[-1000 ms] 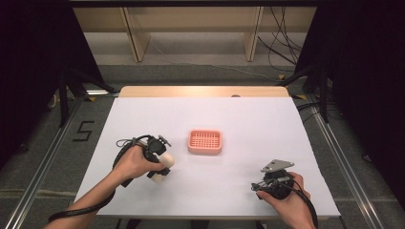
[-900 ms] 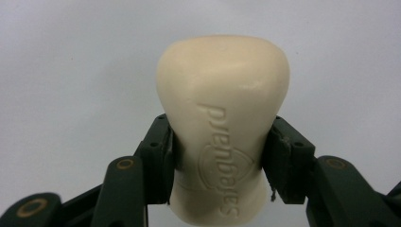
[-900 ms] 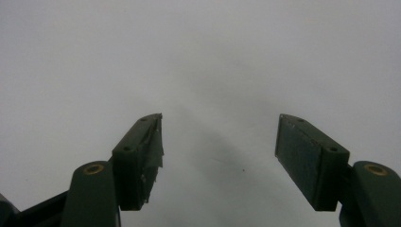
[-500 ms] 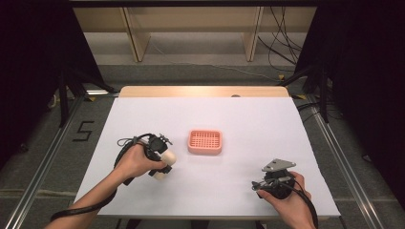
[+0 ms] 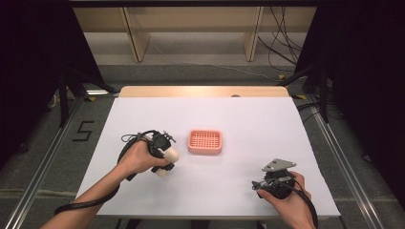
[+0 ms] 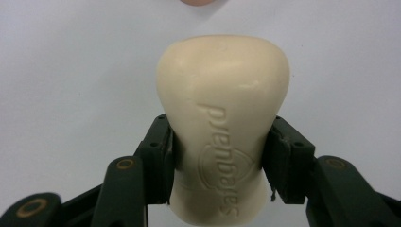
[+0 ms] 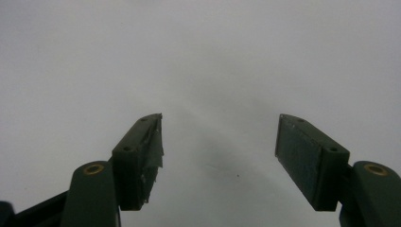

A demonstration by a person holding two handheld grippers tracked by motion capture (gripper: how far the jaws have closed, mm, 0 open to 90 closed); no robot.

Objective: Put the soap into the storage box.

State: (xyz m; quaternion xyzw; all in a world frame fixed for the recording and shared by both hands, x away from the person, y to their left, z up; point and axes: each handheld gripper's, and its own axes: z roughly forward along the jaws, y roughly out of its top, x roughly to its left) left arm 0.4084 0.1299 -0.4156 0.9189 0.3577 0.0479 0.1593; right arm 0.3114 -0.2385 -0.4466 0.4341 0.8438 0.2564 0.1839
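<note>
Soap bar [image 6: 222, 137], cream-coloured, embossed lettering on its broad face, is pinched across its narrower lower half by the left gripper [image 6: 220, 163]; both pads press on its side edges. From the high view the same bar [image 5: 170, 155] sits in that gripper [image 5: 162, 155], held low over the white table [image 5: 239, 124], left of centre.

Nearest the person: right gripper [image 5: 273, 183], at the table's near right edge, held in the right hand [image 5: 286, 202]. From its own camera its jaws stand well spread with nothing between them, bare tabletop beyond [image 7: 217, 161].

Farther out, just right of the soap: pink soap dish [image 5: 205, 141], rectangular, slotted floor, nothing in it. A sliver of pink at the top edge of the left gripper view is likely its rim [image 6: 197, 2].

Beyond the table: wooden shelf legs [image 5: 133, 33], loose cables [image 5: 282, 43] on the floor, a "5" marked on the floor [image 5: 82, 131] at left.

Handling, as a judgement: the bar looks solid, stiff and light, with a smooth waxy skin, so it may slide if squeezed only near its rounded end. Hard pads could dent or scrape it. The waist where the sides narrow gives the surest purchase, and the present grip sits there.
</note>
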